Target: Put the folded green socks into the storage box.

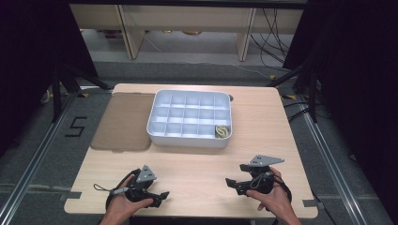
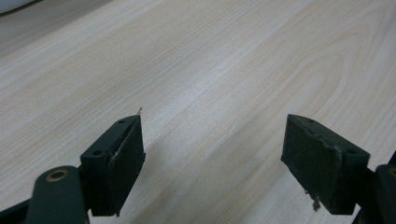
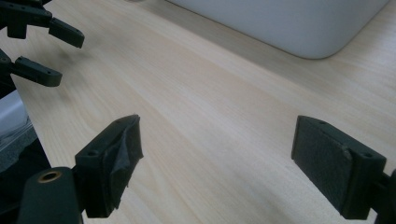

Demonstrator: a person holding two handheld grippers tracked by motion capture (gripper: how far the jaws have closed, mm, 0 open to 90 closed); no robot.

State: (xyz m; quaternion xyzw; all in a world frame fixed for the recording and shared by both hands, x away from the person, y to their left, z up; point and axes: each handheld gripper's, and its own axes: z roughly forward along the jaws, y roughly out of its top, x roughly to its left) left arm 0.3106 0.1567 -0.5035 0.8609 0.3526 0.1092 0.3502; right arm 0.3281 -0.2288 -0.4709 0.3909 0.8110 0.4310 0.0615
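Right gripper [image 1: 233, 183]: jaws wide apart, nothing between them, just bare wooden table [image 3: 210, 116] under and ahead. Left gripper [image 1: 162, 196]: jaws also spread, empty, low over the table near the person's edge. The two tools point inward, toward each other; the left gripper's jaws sit ahead and to the left in the right gripper view.

Outward from the right gripper: the white divided organizer tray [image 1: 189, 139] lies ahead, toward the far side, well apart from both tools; its rounded near corner is up-right in the right gripper view. One small pale yellowish coiled item [image 1: 222, 131], maybe rope or a band, too small to tell, sits in the tray's near-right compartment. That compartment is almost straight ahead of the right gripper, so the right hand looks nearer to it. The tray's long axis runs across the table. Beyond the left gripper, a flat brown lid-like panel [image 1: 123, 121] lies touching the tray's left side.
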